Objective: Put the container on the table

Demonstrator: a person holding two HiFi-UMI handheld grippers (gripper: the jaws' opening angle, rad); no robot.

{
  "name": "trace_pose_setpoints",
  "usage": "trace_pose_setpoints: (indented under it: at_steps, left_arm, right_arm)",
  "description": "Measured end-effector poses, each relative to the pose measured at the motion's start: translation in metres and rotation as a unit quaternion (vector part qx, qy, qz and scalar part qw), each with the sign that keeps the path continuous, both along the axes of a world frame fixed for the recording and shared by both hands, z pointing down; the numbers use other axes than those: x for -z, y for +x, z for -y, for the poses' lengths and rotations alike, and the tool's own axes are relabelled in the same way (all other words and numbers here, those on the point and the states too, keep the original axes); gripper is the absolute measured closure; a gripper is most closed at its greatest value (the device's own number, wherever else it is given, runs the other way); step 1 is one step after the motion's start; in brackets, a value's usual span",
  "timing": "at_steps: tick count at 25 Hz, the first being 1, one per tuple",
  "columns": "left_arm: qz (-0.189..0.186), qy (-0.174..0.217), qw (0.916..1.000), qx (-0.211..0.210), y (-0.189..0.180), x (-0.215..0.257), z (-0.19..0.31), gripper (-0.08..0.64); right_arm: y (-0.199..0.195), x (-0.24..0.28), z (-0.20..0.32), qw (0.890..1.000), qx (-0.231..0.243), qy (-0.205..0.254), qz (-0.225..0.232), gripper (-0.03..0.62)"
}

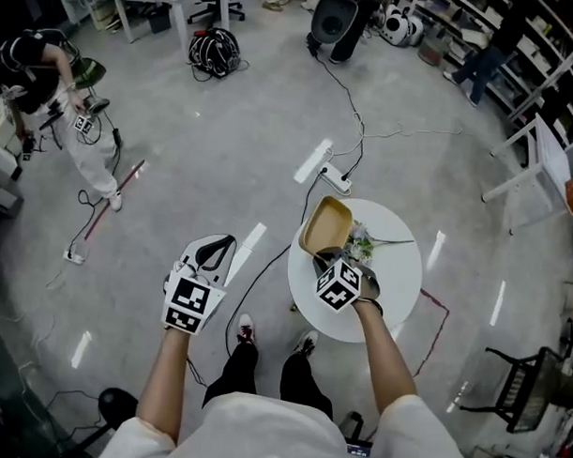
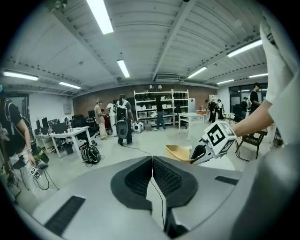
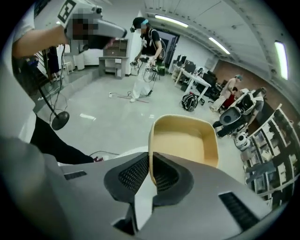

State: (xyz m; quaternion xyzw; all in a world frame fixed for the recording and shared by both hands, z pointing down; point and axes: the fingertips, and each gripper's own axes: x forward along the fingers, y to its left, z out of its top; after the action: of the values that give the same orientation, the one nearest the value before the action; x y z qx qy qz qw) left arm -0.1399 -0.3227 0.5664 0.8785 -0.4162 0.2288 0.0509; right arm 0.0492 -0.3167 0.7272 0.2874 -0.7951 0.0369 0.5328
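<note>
A tan, shallow container (image 1: 326, 225) hangs tilted over the far left edge of a small round white table (image 1: 397, 293). My right gripper (image 1: 321, 259) is shut on its near rim. In the right gripper view the container (image 3: 185, 140) has its rim pinched between the two dark pads (image 3: 164, 173), with its hollow facing the camera. My left gripper (image 1: 215, 249) hovers over the floor to the left of the table. Its jaws meet with nothing between them in the left gripper view (image 2: 152, 164), where the container (image 2: 180, 152) shows beyond them.
Green stems (image 1: 361, 243) lie on the table beside the container. A power strip (image 1: 337, 180) with cables lies on the floor beyond the table. A black chair (image 1: 525, 387) stands at the right. A person (image 1: 83, 132) works at the far left.
</note>
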Motion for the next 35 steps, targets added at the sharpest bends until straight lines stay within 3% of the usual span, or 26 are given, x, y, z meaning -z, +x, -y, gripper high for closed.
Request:
trace_pose_setpoints:
  at_steps: [5, 10, 13, 16, 20, 23, 29, 33, 35]
  left_arm:
    - [0.024, -0.036, 0.9990, 0.013, -0.011, -0.051, 0.003, 0.540]
    - [0.030, -0.062, 0.9974, 0.021, -0.014, -0.080, 0.002, 0.540]
    - [0.026, -0.060, 0.9978, 0.015, -0.009, -0.076, 0.008, 0.540]
    - [0.016, -0.041, 0.9990, 0.008, -0.004, -0.057, 0.021, 0.540]
    - [0.003, -0.003, 1.0000, -0.004, 0.009, -0.021, 0.046, 0.540]
    - [-0.003, 0.031, 0.9993, -0.019, 0.027, 0.023, 0.064, 0.540]
    - [-0.026, 0.102, 0.9936, -0.042, 0.063, 0.123, 0.075, 0.540]
    - [-0.041, 0.152, 0.9856, -0.061, 0.086, 0.173, 0.085, 0.540]
    - [-0.048, 0.170, 0.9819, -0.067, 0.095, 0.194, 0.086, 0.540]
  right_arm:
    - [-0.004, -0.089, 0.020, 0.998, 0.022, -0.046, -0.047, 0.551]
    - [-0.004, -0.127, 0.015, 0.994, 0.046, -0.057, -0.081, 0.535]
    - [-0.004, -0.121, 0.014, 0.995, 0.035, -0.063, -0.065, 0.452]
    - [0.001, -0.096, 0.022, 0.998, -0.001, -0.061, -0.025, 0.434]
    - [0.017, -0.033, 0.044, 0.994, -0.081, -0.028, 0.069, 0.439]
    - [0.045, 0.043, 0.066, 0.983, -0.140, 0.037, 0.114, 0.499]
    - [0.102, 0.226, 0.081, 0.940, -0.207, 0.196, 0.186, 0.567]
    - [0.125, 0.323, 0.076, 0.909, -0.213, 0.284, 0.220, 0.577]
    - [0.131, 0.359, 0.066, 0.898, -0.206, 0.314, 0.230, 0.577]
